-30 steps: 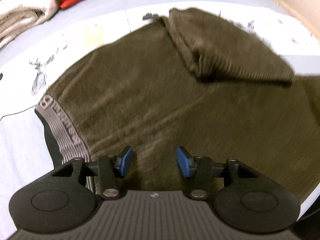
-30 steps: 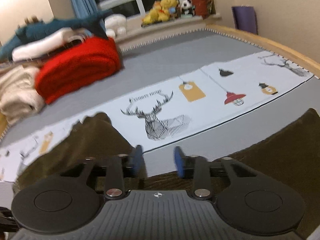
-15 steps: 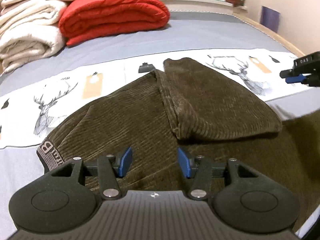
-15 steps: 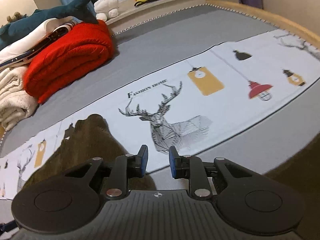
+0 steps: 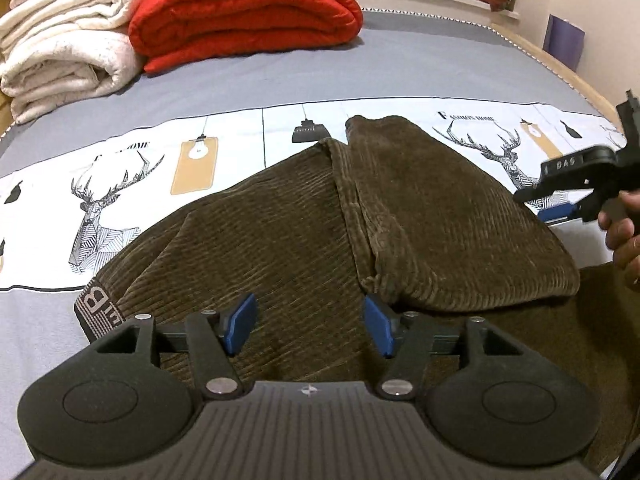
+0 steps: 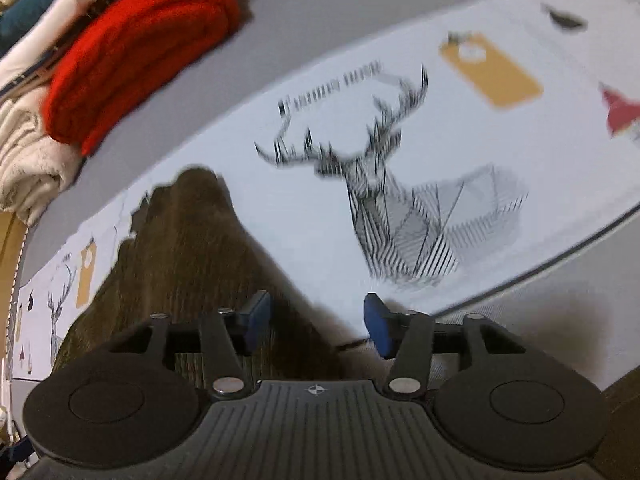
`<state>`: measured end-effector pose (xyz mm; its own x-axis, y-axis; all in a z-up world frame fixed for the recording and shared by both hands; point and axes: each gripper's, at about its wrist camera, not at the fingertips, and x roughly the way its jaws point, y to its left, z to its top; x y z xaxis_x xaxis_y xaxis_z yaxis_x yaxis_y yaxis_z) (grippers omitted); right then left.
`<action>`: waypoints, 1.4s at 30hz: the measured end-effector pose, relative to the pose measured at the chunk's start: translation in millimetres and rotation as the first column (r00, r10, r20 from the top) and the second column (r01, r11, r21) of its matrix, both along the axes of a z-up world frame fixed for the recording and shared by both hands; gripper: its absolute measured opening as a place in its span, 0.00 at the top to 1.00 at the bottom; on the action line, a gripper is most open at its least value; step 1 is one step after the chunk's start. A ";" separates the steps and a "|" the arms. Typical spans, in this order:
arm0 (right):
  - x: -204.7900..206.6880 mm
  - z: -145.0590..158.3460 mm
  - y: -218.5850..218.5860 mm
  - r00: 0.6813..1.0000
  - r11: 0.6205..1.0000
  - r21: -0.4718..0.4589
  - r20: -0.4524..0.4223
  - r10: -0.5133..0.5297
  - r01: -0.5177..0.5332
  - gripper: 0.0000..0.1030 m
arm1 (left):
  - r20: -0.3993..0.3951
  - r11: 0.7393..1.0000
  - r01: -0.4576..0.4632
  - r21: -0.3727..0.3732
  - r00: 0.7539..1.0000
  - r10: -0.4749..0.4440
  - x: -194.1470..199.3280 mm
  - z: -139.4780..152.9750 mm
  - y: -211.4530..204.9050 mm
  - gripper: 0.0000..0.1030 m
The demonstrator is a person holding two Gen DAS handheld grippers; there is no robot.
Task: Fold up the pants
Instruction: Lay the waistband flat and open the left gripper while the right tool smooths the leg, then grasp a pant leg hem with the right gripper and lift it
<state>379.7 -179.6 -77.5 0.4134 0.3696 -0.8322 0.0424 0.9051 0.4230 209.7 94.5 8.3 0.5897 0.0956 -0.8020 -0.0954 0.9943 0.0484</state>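
- Left wrist view: your left gripper is opening, empty, over the olive pants on the bed; only here your right hand shows.
- Right wrist view: your right gripper is opening, empty, above the pants' edge; bare sheet lies beyond.

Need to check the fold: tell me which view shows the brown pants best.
Left wrist view: the brown corduroy pants lie sharp across the bed, one leg folded over, waistband visible. The right wrist view shows only a blurred part of them behind its hand-held gripper.
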 end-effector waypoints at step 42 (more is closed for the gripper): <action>-58.6 63.7 36.8 0.908 0.905 0.113 0.153 0.391 -0.409 0.39 | -0.001 1.000 -0.011 0.029 1.000 0.011 -17.5 15.7 12.6 0.28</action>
